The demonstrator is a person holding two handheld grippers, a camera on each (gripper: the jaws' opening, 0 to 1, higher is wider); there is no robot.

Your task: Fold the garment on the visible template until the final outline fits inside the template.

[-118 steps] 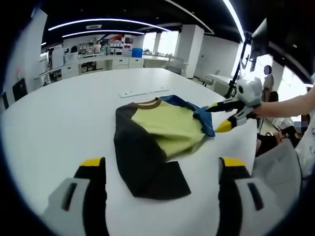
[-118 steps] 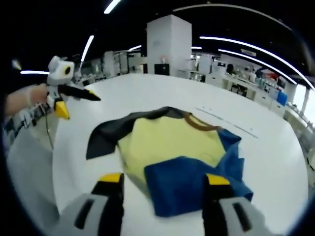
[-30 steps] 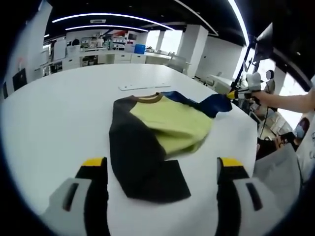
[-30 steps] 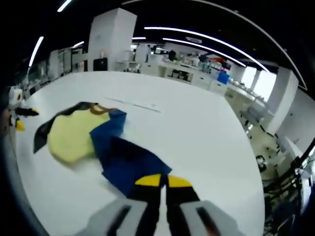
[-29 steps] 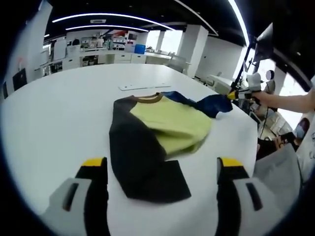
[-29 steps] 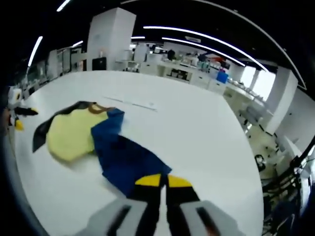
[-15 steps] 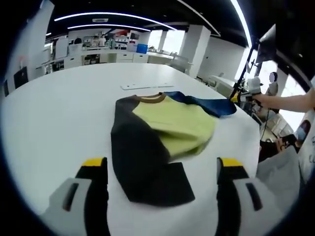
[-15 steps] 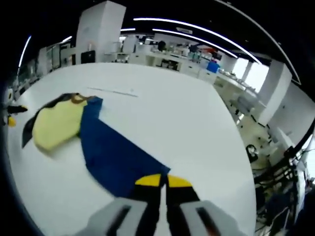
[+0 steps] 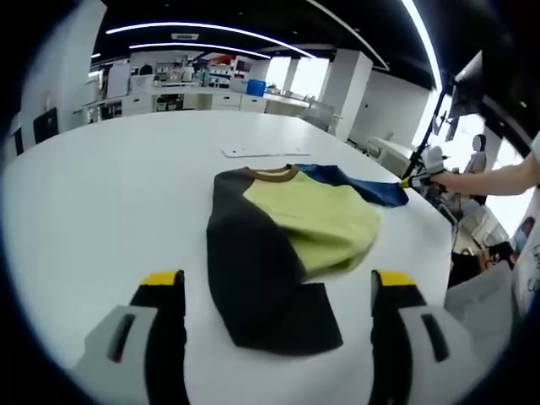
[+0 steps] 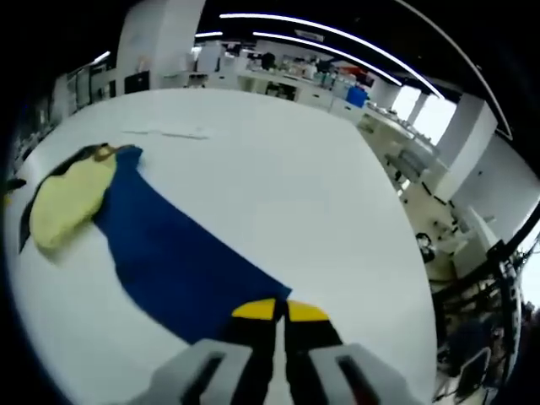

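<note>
Now blue sleeve (image 10: 181, 266) pinched between right gripper (image 10: 280, 310) fingers

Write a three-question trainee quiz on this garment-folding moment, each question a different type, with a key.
1. True or false: the right tool is shut on the blue sleeve.
2. Multiple choice: the left tool is (A) gripping the black sleeve, (B) open, above the table short of the garment, (C) shut on the collar.
3. Fill in: the garment's middle panel is ____ in colour.

Key: 1 true; 2 B; 3 yellow-green.
</note>
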